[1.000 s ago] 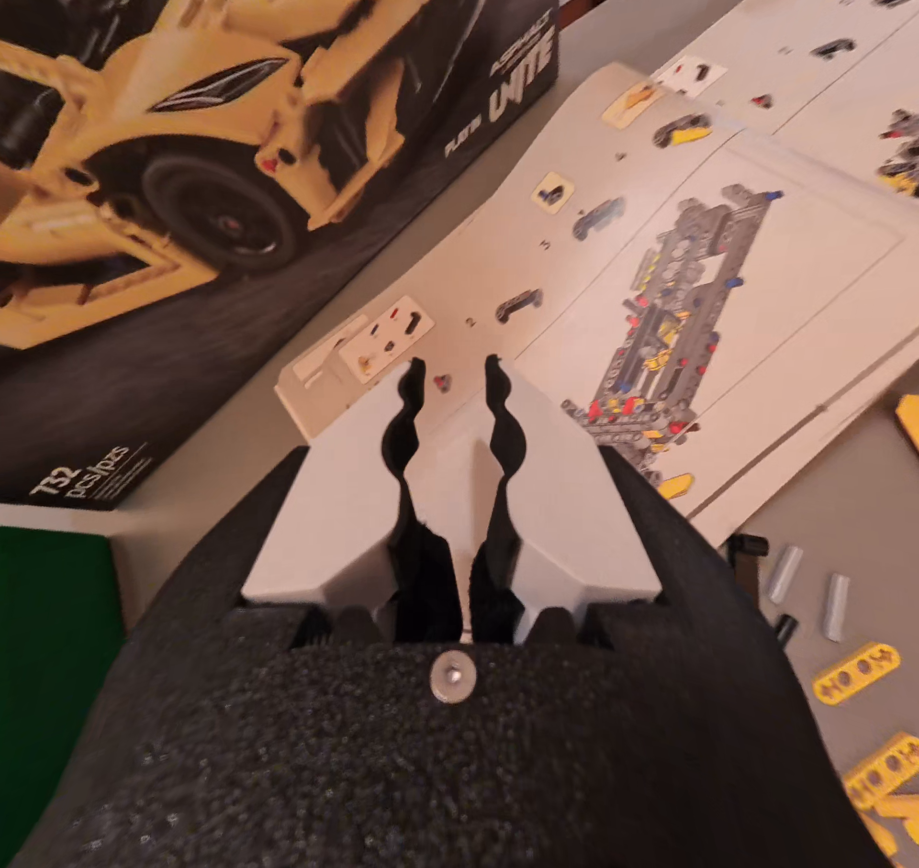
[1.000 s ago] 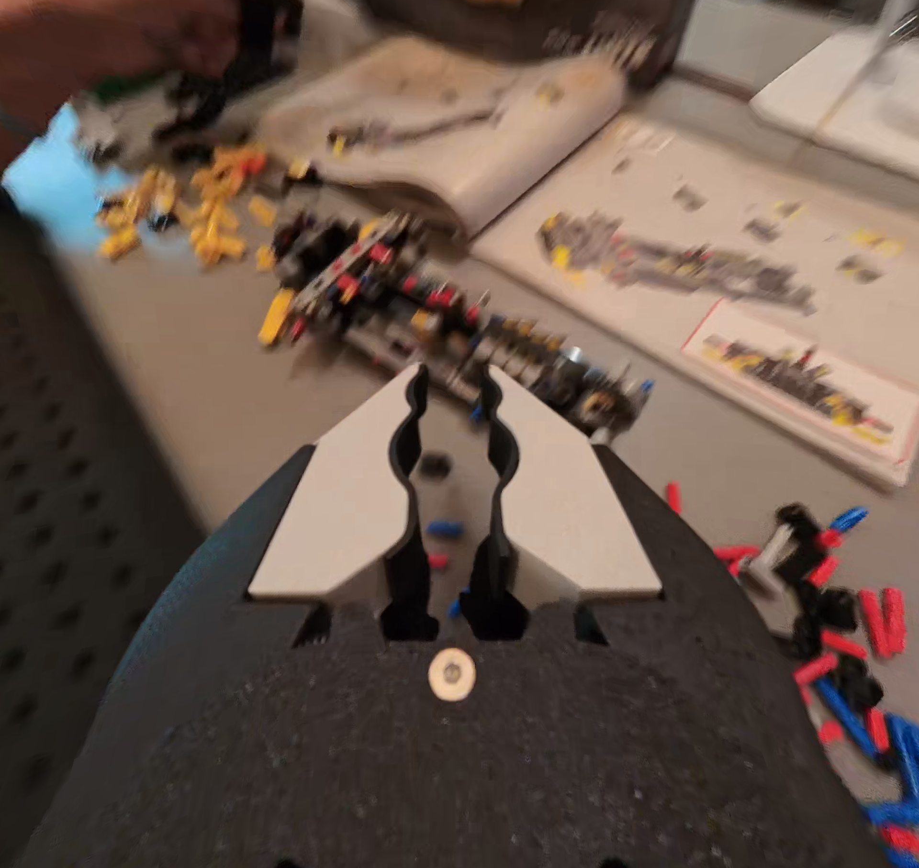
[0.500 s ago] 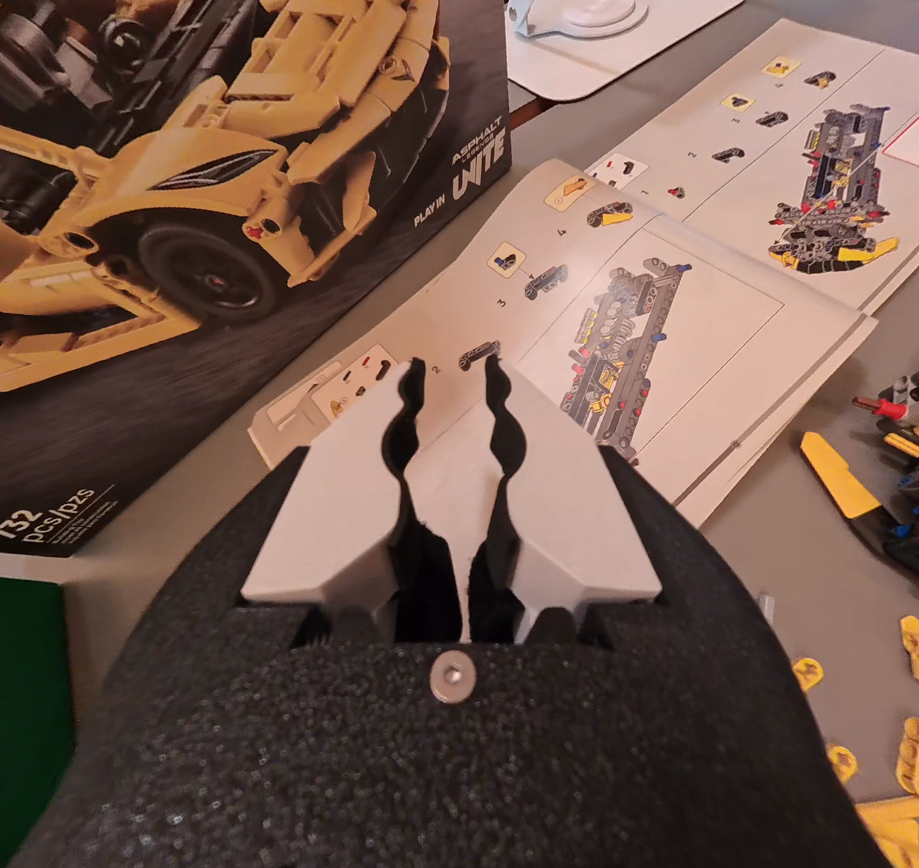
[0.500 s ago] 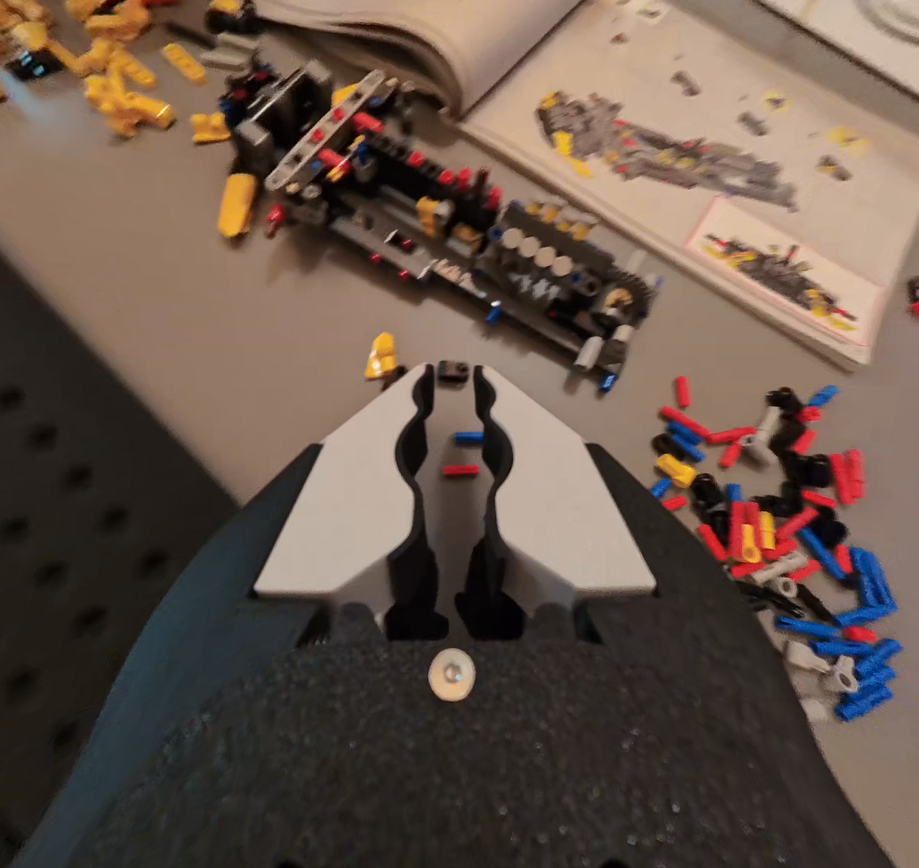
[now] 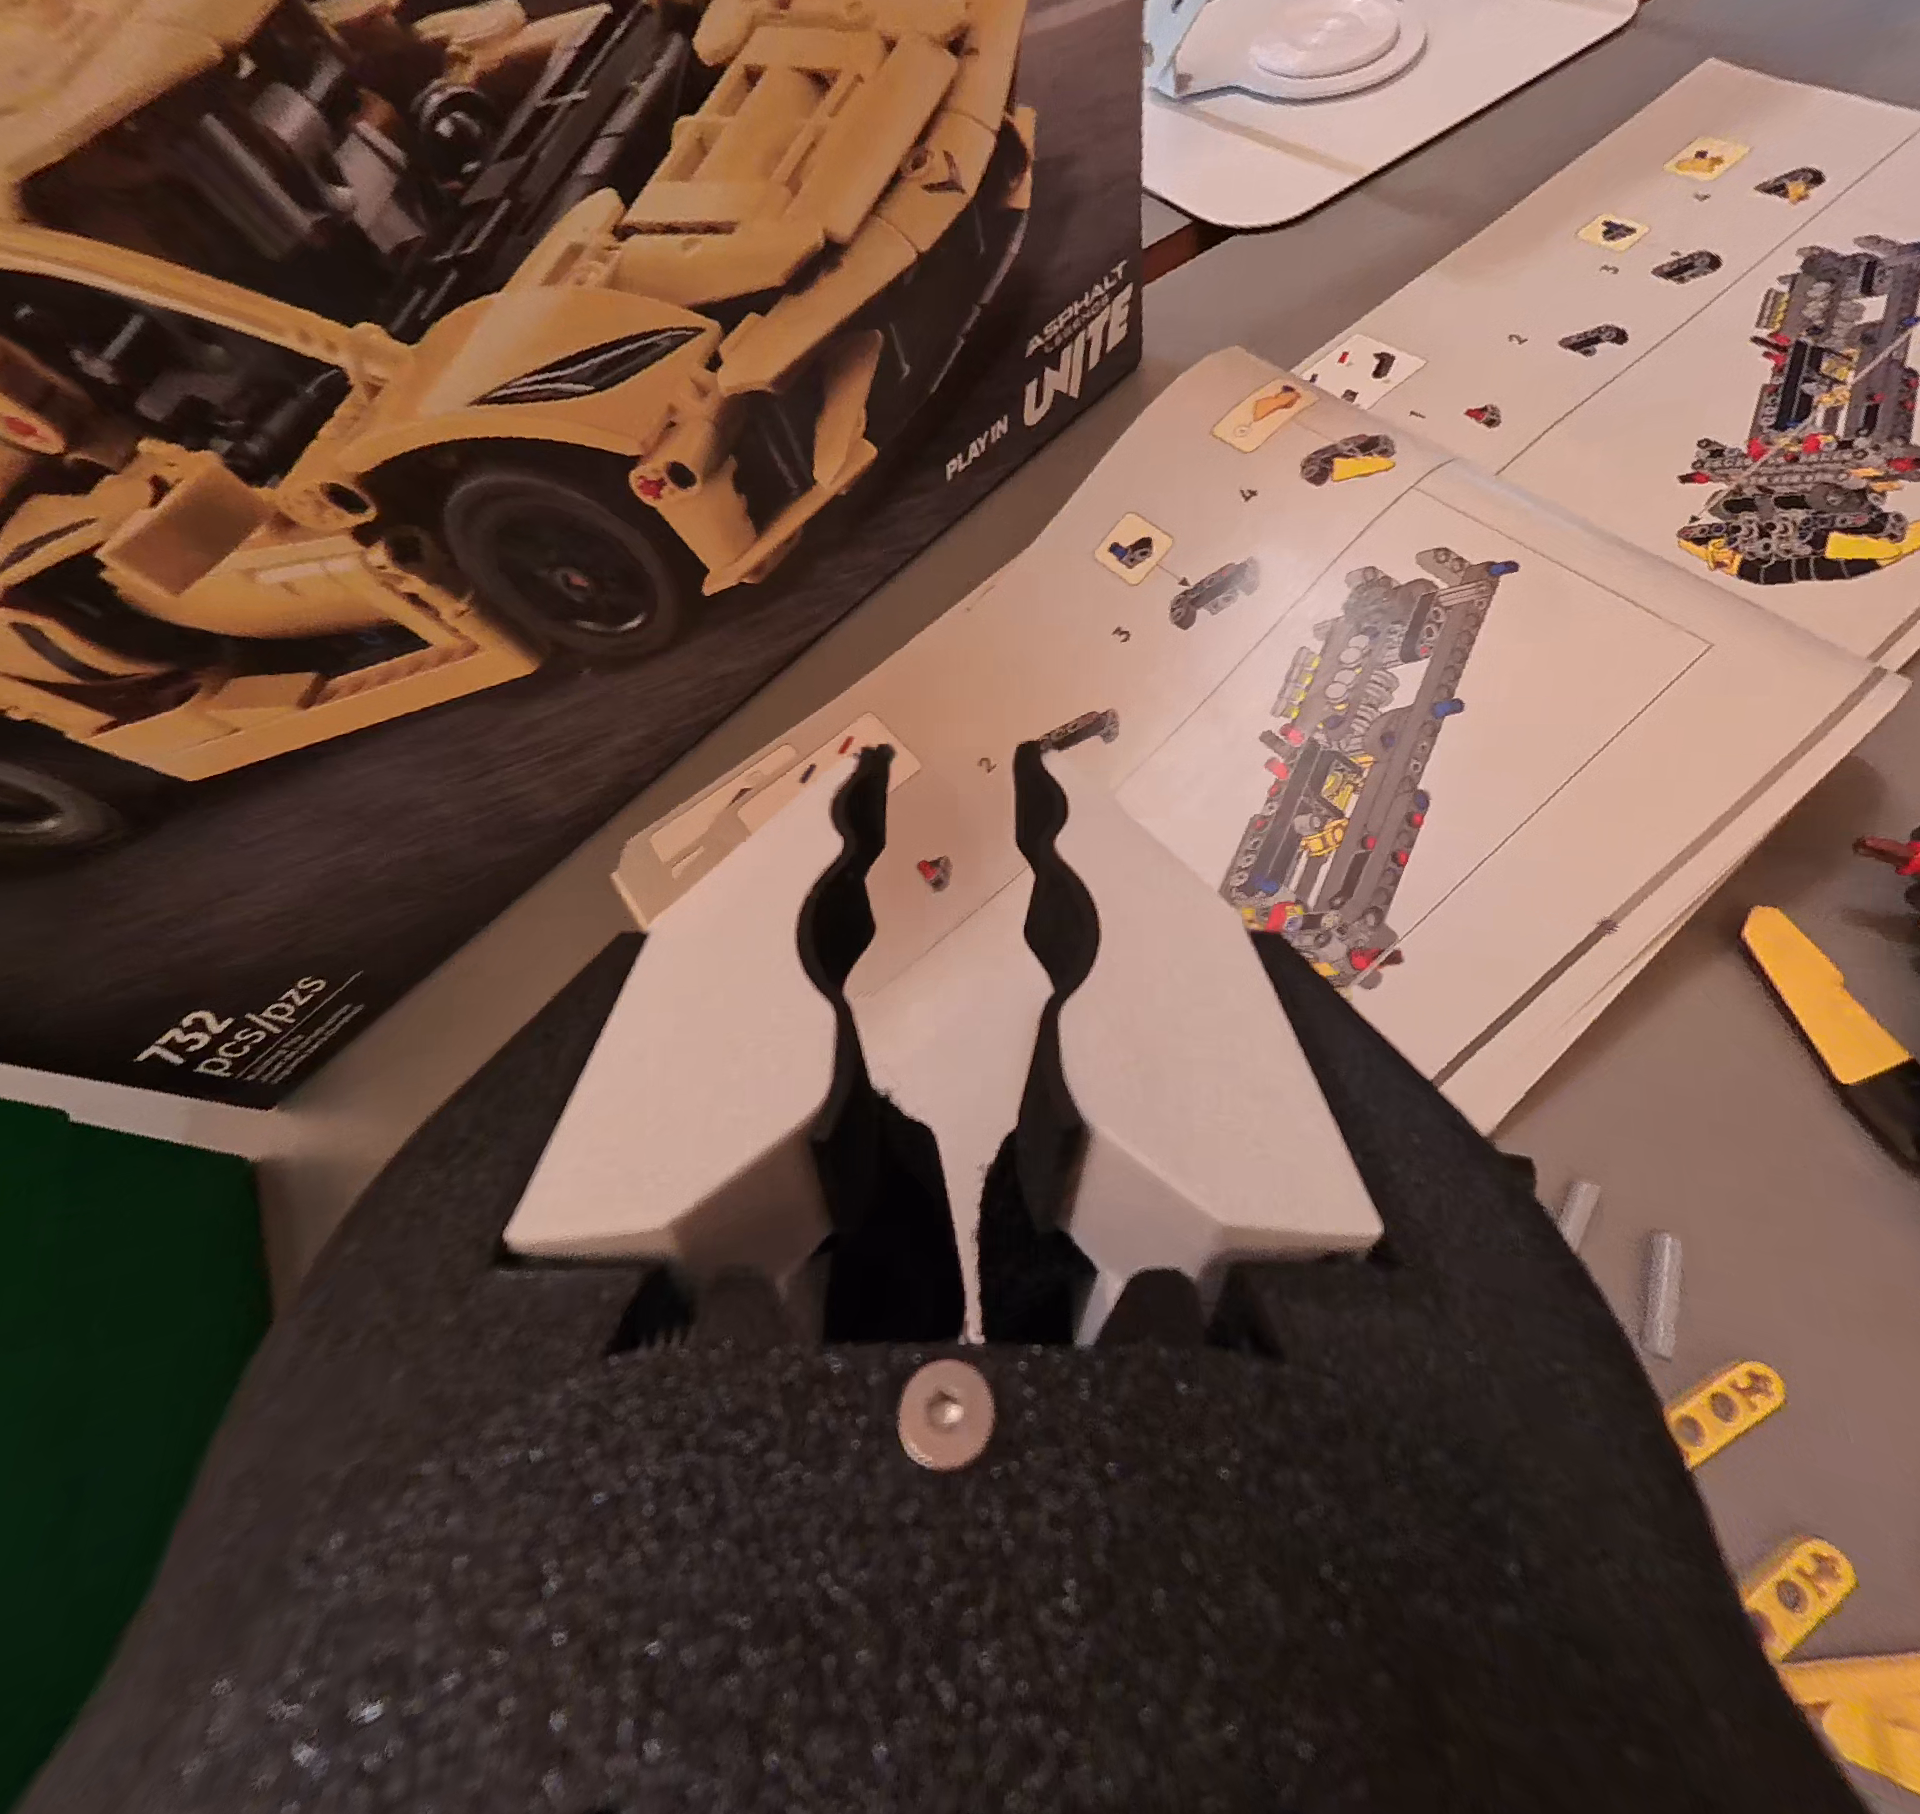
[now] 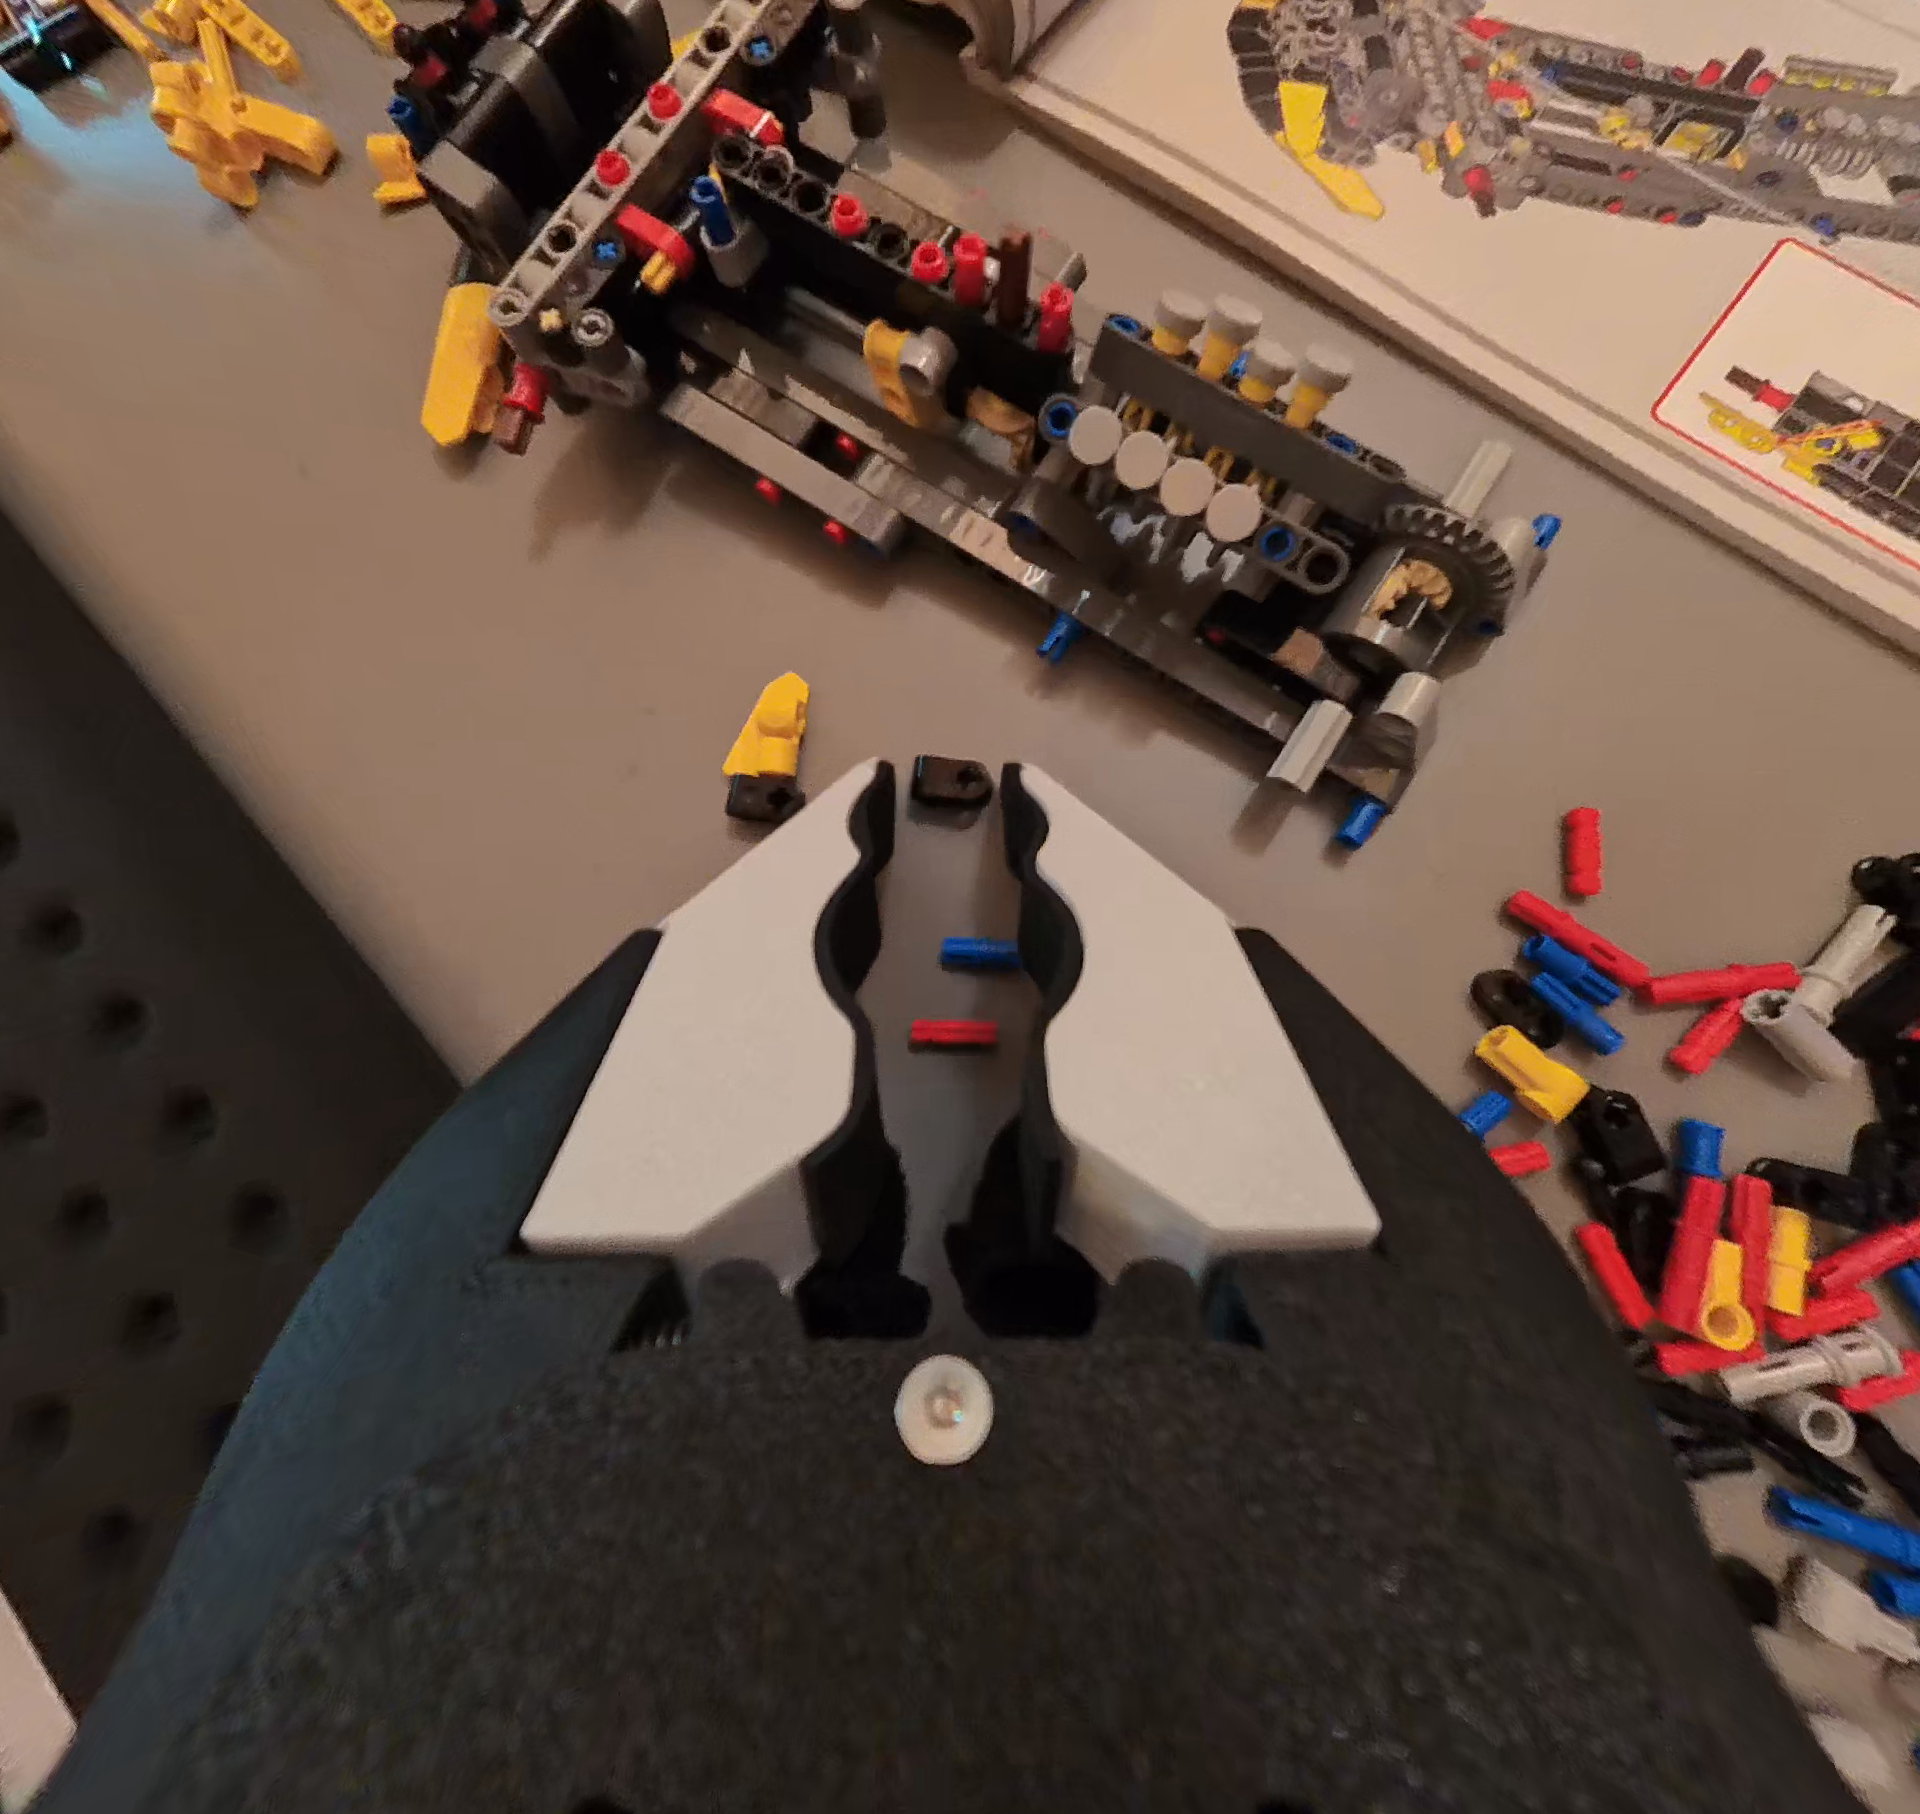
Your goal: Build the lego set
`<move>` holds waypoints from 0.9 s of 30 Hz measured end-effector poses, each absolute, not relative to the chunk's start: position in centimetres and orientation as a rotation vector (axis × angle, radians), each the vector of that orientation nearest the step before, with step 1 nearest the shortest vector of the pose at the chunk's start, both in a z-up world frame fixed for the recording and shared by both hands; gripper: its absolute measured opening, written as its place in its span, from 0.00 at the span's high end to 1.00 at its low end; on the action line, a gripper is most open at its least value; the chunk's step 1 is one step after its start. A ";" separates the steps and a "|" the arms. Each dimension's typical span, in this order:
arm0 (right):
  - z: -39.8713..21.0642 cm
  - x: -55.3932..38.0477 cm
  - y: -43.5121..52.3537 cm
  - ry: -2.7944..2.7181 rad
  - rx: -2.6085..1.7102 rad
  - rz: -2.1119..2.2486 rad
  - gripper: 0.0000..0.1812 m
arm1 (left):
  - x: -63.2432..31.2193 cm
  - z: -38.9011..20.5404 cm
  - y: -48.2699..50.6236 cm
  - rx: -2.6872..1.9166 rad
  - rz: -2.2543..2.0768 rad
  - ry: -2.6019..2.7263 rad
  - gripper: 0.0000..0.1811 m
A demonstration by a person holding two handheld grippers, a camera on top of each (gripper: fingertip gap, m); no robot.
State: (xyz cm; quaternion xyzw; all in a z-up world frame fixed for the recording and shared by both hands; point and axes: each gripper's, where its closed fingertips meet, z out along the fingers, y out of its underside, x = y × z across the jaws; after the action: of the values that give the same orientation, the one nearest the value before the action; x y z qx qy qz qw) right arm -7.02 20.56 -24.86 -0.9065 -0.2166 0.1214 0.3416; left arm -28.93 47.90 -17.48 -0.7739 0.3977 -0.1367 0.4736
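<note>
With its jaws standing apart and empty, the right gripper is hovering over the small black connector, which it should straddle squarely before closing, while the left gripper is idling open and empty above the instruction booklet.

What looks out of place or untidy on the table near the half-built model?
Nothing looks damaged. Loose pieces lie scattered: a blue pin and a red pin between the right gripper fingers, apart from the pile on the right.

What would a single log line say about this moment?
left tool: open, over instruction booklet | right tool: open, small black piece between tips | chassis: untouched
</note>
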 end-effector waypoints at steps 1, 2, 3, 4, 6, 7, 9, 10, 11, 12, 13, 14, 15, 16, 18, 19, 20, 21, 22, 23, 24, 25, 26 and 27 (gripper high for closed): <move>-24.6 -7.0 20.5 -0.564 -2.345 0.302 0.89 | -29.3 -17.4 48.1 -1.896 -0.328 0.966 0.87; -24.5 -7.1 20.4 -0.565 -2.335 0.301 0.89 | -29.7 -17.5 48.3 -1.902 -0.314 0.958 0.87; -24.6 -7.0 20.2 -0.570 -2.347 0.301 0.89 | -30.2 -17.5 48.7 -1.912 -0.295 0.946 0.87; -24.8 -6.9 20.0 -0.579 -2.366 0.288 0.89 | -30.8 -17.6 49.0 -1.926 -0.272 0.931 0.87; -25.1 -6.9 20.0 -0.600 -2.361 0.254 0.89 | -31.8 -17.9 49.7 -1.948 -0.223 0.908 0.87; -25.1 -6.9 20.0 -0.607 -2.356 0.237 0.89 | -32.3 -18.1 50.0 -1.955 -0.195 0.903 0.87; -25.1 -6.8 20.0 -0.626 -2.354 0.211 0.93 | -32.9 -18.5 50.4 -1.973 -0.157 0.892 0.87; -25.2 -6.9 20.0 -0.636 -2.351 0.206 0.96 | -33.0 -18.7 50.5 -1.983 -0.154 0.886 0.87; -25.2 -6.9 20.1 -0.642 -2.343 0.192 0.99 | -33.0 -18.9 50.5 -1.989 -0.160 0.884 0.87; -25.2 -6.9 20.3 -0.646 -2.332 0.175 1.00 | -32.8 -19.1 50.5 -1.991 -0.167 0.888 0.87; -25.2 -6.8 20.3 -0.650 -2.325 0.159 1.00 | -32.6 -19.2 50.4 -1.990 -0.168 0.897 0.87; -25.2 -6.7 20.4 -0.651 -2.323 0.151 1.00 | -32.5 -19.3 50.3 -1.985 -0.163 0.911 0.87; -25.1 -6.7 20.4 -0.652 -2.324 0.150 1.00 | -32.3 -19.4 50.3 -1.980 -0.157 0.925 0.87; -25.1 -6.7 20.3 -0.654 -2.326 0.158 0.99 | -32.1 -19.5 50.2 -1.976 -0.154 0.937 0.87; -25.0 -6.7 20.2 -0.648 -2.322 0.171 0.95 | -31.8 -19.6 50.0 -1.971 -0.155 0.952 0.87; -24.9 -6.7 20.2 -0.645 -2.319 0.180 0.93 | -31.7 -19.6 49.9 -1.971 -0.156 0.957 0.87; -24.9 -6.8 20.3 -0.641 -2.322 0.189 0.91 | -31.6 -19.7 49.8 -1.971 -0.157 0.961 0.87; -25.0 -6.8 20.3 -0.636 -2.331 0.199 0.90 | -31.5 -19.7 49.8 -1.970 -0.157 0.964 0.87; -25.1 -6.9 20.3 -0.633 -2.340 0.212 0.89 | -31.4 -19.7 49.8 -1.968 -0.157 0.966 0.87; -25.1 -7.0 20.4 -0.622 -2.339 0.223 0.88 | -31.3 -19.7 49.7 -1.968 -0.160 0.968 0.87; -25.0 -7.0 20.5 -0.611 -2.338 0.227 0.88 | -31.3 -19.7 49.7 -1.968 -0.165 0.969 0.87; -25.1 -7.0 20.5 -0.602 -2.342 0.222 0.88 | -31.2 -19.7 49.6 -1.968 -0.170 0.969 0.87; -25.1 -7.0 20.6 -0.598 -2.345 0.225 0.88 | -31.1 -19.7 49.6 -1.969 -0.172 0.969 0.87; -25.1 -7.3 20.6 -0.604 -2.344 0.243 0.88 | -31.1 -19.7 49.6 -1.970 -0.173 0.970 0.87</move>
State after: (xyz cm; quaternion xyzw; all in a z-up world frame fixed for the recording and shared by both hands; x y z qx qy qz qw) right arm -7.31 20.56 -25.09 -0.9037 -0.2327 0.0935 0.3472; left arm -31.11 49.59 -19.72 -0.7975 0.3929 -0.0699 0.4525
